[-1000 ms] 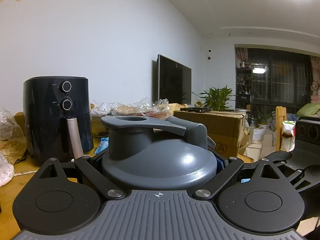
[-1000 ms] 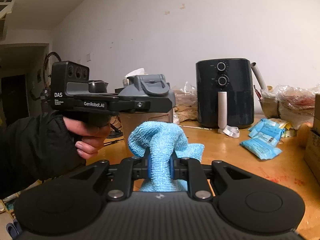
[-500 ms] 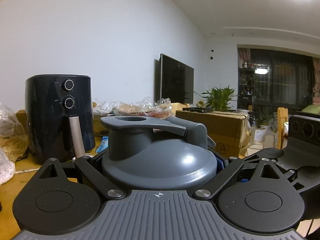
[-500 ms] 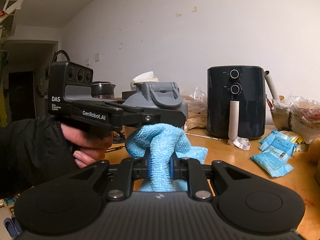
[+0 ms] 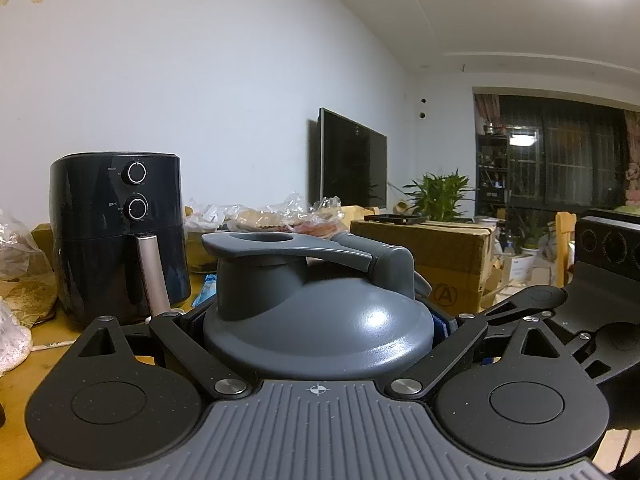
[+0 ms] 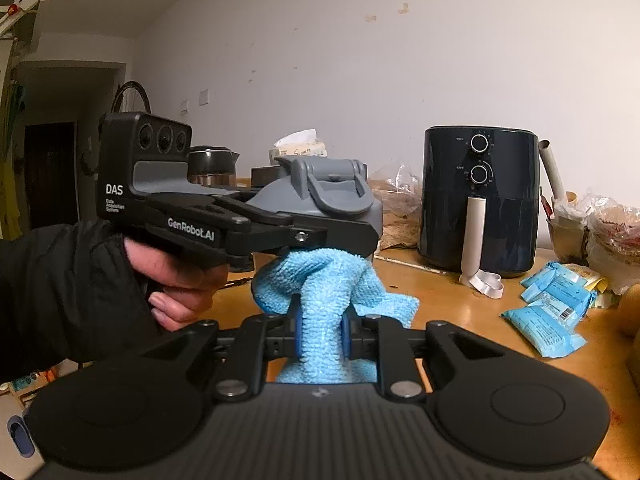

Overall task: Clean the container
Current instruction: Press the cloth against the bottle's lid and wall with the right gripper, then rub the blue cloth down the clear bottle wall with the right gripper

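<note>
1. The left gripper (image 6: 320,236) is clamped on the container (image 6: 320,196), a grey-lidded jug, just under its domed lid (image 5: 320,320); the right wrist view shows the black fingers pressed against its sides.
2. Only that view shows the person's hand (image 6: 176,276) and dark sleeve (image 6: 52,292) behind the left gripper, and that the jug is held above the wooden table (image 6: 460,304).
3. The right gripper (image 6: 320,332) pinches a blue microfibre cloth (image 6: 320,288) between its blue pads; its jaws have just eased apart slightly, though the cloth remains squeezed between them.
4. The cloth's bunched top touches the jug's underside below the left fingers.
5. The left wrist view hides the cloth, yet shows a wall-mounted television (image 5: 352,160), a potted plant (image 5: 436,192) and a cardboard box (image 5: 432,248).
6. Both views catch the black air fryer (image 6: 480,200); blue packets (image 6: 548,312) lie on the table to the fryer's right.
</note>
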`<action>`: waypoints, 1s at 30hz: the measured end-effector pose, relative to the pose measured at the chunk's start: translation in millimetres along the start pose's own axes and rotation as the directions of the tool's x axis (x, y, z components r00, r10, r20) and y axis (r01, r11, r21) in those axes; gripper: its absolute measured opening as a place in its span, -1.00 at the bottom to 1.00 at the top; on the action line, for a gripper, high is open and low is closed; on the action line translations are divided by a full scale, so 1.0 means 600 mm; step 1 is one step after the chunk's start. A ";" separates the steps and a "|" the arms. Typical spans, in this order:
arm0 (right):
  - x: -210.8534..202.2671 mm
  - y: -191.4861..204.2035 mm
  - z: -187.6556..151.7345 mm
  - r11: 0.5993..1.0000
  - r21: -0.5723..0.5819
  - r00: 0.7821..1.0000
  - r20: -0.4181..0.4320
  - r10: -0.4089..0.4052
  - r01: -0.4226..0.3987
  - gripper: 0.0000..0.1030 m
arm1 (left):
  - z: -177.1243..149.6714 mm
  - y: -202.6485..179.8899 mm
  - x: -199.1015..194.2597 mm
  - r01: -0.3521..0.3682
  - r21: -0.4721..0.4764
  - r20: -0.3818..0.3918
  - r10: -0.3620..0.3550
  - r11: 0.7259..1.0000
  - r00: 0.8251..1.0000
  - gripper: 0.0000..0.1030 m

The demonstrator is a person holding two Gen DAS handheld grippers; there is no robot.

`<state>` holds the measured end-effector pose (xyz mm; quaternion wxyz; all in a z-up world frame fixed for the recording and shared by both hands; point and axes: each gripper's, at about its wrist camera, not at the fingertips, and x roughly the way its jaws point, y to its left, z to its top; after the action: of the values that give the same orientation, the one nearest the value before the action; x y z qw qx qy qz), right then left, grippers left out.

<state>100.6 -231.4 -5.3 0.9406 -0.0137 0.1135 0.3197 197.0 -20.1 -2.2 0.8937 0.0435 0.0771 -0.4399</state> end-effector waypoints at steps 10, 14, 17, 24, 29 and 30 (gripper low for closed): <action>0.005 0.004 -0.006 1.000 -0.013 1.000 -0.019 -0.008 0.008 -0.74 | -0.005 0.003 0.000 0.001 0.000 -0.001 -0.001 1.000 1.000 0.85; 0.010 0.005 -0.014 1.000 -0.019 0.999 -0.038 -0.010 0.009 -0.76 | -0.006 0.003 -0.001 0.001 0.000 -0.002 -0.001 1.000 1.000 0.85; 0.014 0.003 -0.020 1.000 -0.022 0.998 -0.055 -0.007 0.006 -0.76 | -0.004 0.002 0.000 0.001 0.000 -0.002 -0.001 1.000 1.000 0.85; 0.030 0.003 -0.036 0.999 -0.041 0.992 -0.122 -0.011 0.006 -0.76 | -0.003 0.001 0.000 0.000 0.000 -0.002 0.000 1.000 1.000 0.85; 0.045 0.004 -0.046 0.998 -0.058 0.984 -0.177 -0.014 0.004 -0.76 | -0.001 0.001 0.002 0.000 0.000 -0.001 0.000 1.000 1.000 0.85; 0.049 0.005 -0.049 0.998 -0.065 0.981 -0.192 -0.016 0.003 -0.76 | -0.001 0.001 0.002 0.000 0.000 -0.001 0.000 1.000 1.000 0.85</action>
<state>115.4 -214.2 -40.3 0.9258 -0.0753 0.1935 0.3159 197.9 -20.7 -3.2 0.8935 0.0438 0.0777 -0.4400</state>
